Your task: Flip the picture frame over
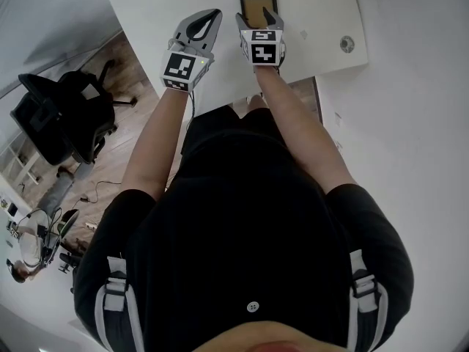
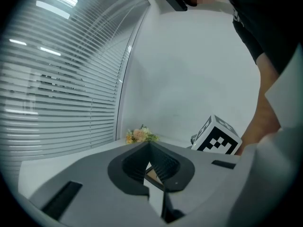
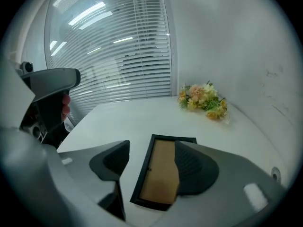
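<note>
A black picture frame (image 1: pixel 258 6) lies flat on the white table (image 1: pixel 161 6) with its brown backing facing up. My right gripper (image 1: pixel 259 19) hovers right above its near end, jaws open. In the right gripper view the frame (image 3: pixel 158 178) shows between the open jaws of that gripper (image 3: pixel 151 148), and the right finger (image 3: pixel 194 167) covers the frame's right edge. I cannot tell whether it touches. My left gripper (image 1: pixel 215 15) is just left of the frame, jaws shut and empty. In its own view the left gripper (image 2: pixel 149 145) shows closed tips, with a sliver of the frame (image 2: pixel 152 175) behind them.
A small bunch of flowers (image 3: pixel 203 100) lies at the table's far side by the wall. A round cable port (image 1: pixel 346 45) sits in the table's right part. A black office chair (image 1: pixel 66 112) stands on the floor to the left. Window blinds (image 3: pixel 118 56) run behind the table.
</note>
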`<state>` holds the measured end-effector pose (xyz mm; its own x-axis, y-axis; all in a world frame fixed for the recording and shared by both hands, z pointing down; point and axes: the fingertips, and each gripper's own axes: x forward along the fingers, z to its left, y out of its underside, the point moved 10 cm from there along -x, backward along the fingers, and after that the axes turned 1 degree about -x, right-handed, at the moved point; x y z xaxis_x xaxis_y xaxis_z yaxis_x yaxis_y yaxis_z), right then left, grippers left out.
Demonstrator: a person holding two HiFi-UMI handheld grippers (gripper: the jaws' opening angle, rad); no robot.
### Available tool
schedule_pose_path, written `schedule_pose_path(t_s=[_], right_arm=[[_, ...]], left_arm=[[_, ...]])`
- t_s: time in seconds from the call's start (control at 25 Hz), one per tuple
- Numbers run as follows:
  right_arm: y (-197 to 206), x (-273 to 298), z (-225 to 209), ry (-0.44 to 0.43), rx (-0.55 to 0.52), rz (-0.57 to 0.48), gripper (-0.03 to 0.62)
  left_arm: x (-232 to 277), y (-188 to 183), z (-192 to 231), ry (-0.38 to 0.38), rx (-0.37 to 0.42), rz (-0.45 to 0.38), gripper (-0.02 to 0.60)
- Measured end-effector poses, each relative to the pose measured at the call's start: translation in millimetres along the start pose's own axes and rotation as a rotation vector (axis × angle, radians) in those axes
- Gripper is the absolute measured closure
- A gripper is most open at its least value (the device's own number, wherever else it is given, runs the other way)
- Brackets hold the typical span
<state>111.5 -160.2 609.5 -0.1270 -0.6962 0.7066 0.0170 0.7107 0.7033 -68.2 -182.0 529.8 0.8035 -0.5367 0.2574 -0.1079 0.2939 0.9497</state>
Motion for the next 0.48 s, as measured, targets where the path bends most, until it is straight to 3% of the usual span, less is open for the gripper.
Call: schedule_pose_path(t_s=[0.48], right_arm=[[8.3,27.8,18.2,0.059,0.01,0.045,0.372]], left_arm=[[15.8,34.7,24.1,0.002,-0.043,0.05,0.577]])
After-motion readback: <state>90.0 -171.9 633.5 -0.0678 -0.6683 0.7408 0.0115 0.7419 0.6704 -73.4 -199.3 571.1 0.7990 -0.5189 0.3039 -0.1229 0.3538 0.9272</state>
